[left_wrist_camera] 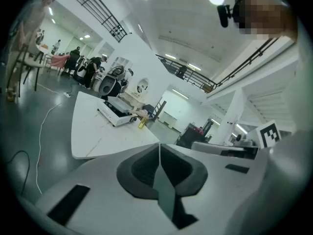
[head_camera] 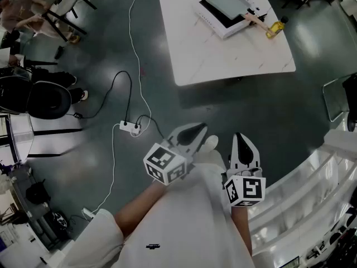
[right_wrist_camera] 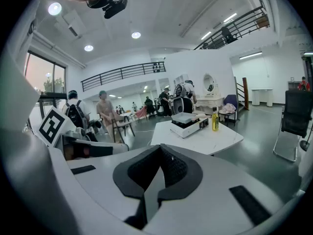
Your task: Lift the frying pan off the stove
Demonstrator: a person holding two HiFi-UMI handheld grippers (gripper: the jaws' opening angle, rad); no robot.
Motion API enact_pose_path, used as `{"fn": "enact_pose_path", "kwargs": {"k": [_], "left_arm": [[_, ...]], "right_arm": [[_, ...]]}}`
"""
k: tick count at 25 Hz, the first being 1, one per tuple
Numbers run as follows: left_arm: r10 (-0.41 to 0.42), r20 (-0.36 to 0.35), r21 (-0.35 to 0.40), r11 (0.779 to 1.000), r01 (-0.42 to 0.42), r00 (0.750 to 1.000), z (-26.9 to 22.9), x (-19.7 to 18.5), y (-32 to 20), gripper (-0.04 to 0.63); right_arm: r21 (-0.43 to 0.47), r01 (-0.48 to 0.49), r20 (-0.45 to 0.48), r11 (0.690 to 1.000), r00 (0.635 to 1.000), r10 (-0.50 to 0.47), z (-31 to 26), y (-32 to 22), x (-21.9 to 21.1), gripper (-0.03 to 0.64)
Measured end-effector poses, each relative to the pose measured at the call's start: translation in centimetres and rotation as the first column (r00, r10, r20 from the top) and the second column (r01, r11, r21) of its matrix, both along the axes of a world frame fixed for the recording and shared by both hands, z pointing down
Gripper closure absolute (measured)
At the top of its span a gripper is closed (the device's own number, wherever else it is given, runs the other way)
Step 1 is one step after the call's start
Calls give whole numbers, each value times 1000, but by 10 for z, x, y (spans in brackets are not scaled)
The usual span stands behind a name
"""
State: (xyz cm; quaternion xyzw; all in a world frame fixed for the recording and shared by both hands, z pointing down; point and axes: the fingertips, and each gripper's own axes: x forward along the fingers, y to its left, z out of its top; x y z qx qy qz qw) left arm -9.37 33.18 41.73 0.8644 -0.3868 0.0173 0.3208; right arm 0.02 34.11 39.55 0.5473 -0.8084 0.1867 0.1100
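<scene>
Head view: your left tool (head_camera: 194, 132) & right tool (head_camera: 242, 139) are pressed together, empty, well short of stove (head_camera: 216, 25). Approach, spread one tool, grab frying pan (head_camera: 226, 1) by handle (head_camera: 254, 20).

Closed, empty tongs (left_wrist_camera: 159, 151); distant white table (left_wrist_camera: 93, 131) with perhaps a stove (left_wrist_camera: 116, 113)

No words, brand names, numbers or signs can be read on anything in view.
</scene>
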Motion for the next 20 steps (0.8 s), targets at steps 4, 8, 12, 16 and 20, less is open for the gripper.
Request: {"fn": "enact_pose_path", "kwargs": {"k": [4, 8, 12, 16, 20], "left_arm": [[-19, 54, 10, 1000, 18, 998, -12, 16, 17, 591], [-17, 84, 22, 1000, 15, 996, -24, 35, 21, 594], [-15, 88, 39, 999, 12, 996, -43, 58, 14, 594], [-34, 101, 46, 999, 29, 994, -46, 71, 5, 594], [-34, 146, 61, 998, 25, 989, -44, 84, 1, 594]], "right_arm": [[15, 32, -13, 999, 999, -32, -12, 16, 1, 618], [26, 16, -9, 1000, 1000, -15, -21, 18, 23, 619], [25, 0, 1, 1000, 1000, 0, -32, 9, 56, 618], [63, 18, 25, 998, 999, -20, -40, -4, 72, 618], [86, -11, 39, 996, 999, 7, -44, -13, 89, 618]]}}
